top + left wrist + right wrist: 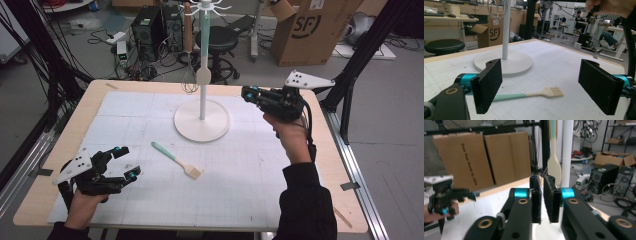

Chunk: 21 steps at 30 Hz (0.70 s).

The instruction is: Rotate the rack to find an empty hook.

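Lying flat on the white gridded mat [150, 200] of the desk [45, 175], a small brush [177, 160] with a mint-green handle and pale wooden head was seen just in front of the round base of a white utensil stand [202, 117]; its bristled end was turned toward the person's side. The left gripper [127, 162] was held low over the near left corner of the mat, its jaws spread wide and empty, the brush framed between them farther off in the left gripper view [541, 93]; the right gripper [245, 93] was raised at the far right, beside the stand's pole, its jaws drawn almost together with nothing between them; a pale spatula [203, 75] and a wire whisk [189, 80] were hung from the stand.
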Motion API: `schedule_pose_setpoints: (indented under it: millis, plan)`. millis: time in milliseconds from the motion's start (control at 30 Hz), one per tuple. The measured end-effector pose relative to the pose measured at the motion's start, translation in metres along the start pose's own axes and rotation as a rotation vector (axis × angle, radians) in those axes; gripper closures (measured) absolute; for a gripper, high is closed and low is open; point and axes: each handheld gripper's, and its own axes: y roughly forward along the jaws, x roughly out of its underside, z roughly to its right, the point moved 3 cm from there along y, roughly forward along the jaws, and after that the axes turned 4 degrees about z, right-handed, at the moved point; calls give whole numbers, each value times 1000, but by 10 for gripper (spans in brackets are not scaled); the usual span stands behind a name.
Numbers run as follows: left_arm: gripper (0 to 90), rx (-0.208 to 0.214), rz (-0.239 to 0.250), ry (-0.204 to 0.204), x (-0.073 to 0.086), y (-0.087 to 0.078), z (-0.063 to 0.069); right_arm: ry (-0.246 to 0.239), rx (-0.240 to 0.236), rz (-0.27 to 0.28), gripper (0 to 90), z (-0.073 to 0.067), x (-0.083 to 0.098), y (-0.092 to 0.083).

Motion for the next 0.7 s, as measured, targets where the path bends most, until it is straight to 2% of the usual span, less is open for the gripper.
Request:
schedule_pose_setpoints:
  millis: [300, 533, 700]
  plan:
    - [201, 13, 10, -8, 0, 0, 0, -38, 45, 17, 894, 9, -50, 19]
    - [203, 23, 8, -10, 0, 0, 0, -64, 90, 54, 894, 17, -90, 31]
    - [203, 25, 15, -14, 0, 0, 0, -65, 130, 54, 894, 26, -109, 43]
